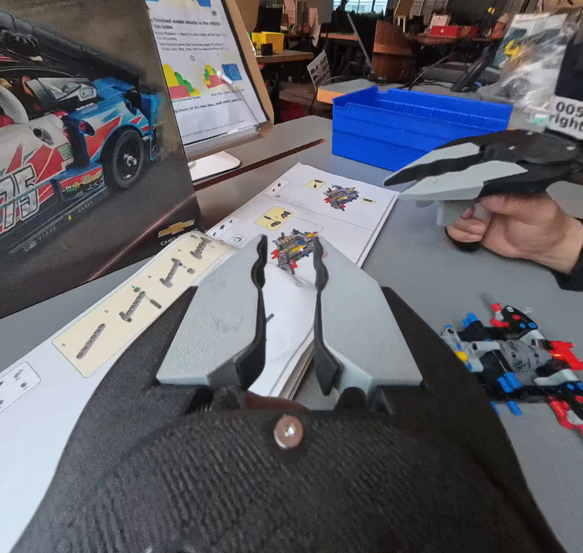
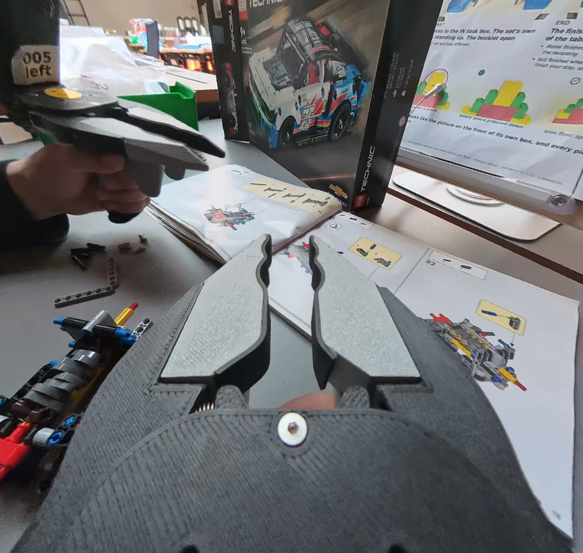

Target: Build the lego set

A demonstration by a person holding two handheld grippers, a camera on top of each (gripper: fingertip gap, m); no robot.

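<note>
Both grippers are held empty over the open instruction booklet (image 2: 362,288), the left gripper (image 1: 288,247) and right gripper (image 2: 290,247) each with fingers parted. A partly built lego chassis (image 2: 53,386) is seen at lower left of the right wrist view, on the grey table (image 2: 164,273). Loose beams (image 2: 91,288) lie beyond it, and the set's box (image 2: 315,90) is stood upright at upper centre.

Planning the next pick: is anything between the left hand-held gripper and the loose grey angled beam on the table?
Nothing visible. In the right wrist view the left hand-held gripper hangs above the open booklet, and the grey angled beam lies on bare table below and nearer; small black pins lie beside it.
</note>
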